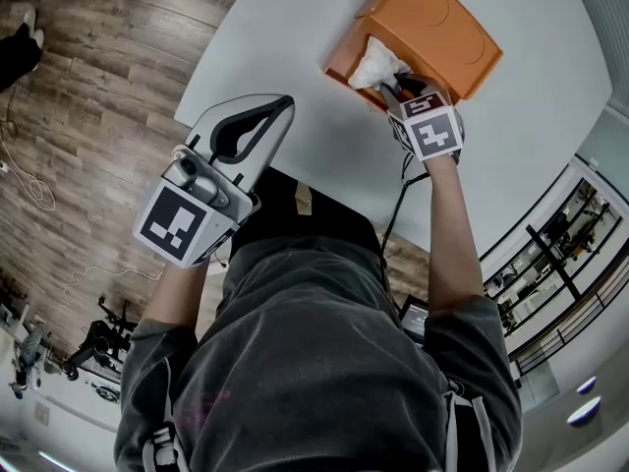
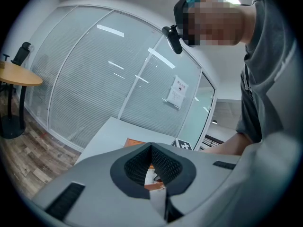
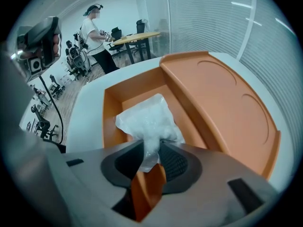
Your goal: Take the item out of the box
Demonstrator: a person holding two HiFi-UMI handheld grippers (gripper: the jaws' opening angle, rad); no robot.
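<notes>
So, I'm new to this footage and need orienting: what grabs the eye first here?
An orange box sits open at the far side of the white table, a crumpled white bag inside. The right tool pinches that bag from above, while the left tool hangs shut and empty near the person's body.

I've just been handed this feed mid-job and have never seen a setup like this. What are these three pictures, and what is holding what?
There is no robot here: a person holds a two-jaw gripper in each hand. The head view looks down from a camera on their head. The other two views each look along one gripper's jaws. On the white table stands an open orange box. The right gripper points down into it, jaws pinched on a white plastic bag that is not yet lifted clear of the box. The left gripper is held near the table's edge, away from the box, jaws shut and empty.
</notes>
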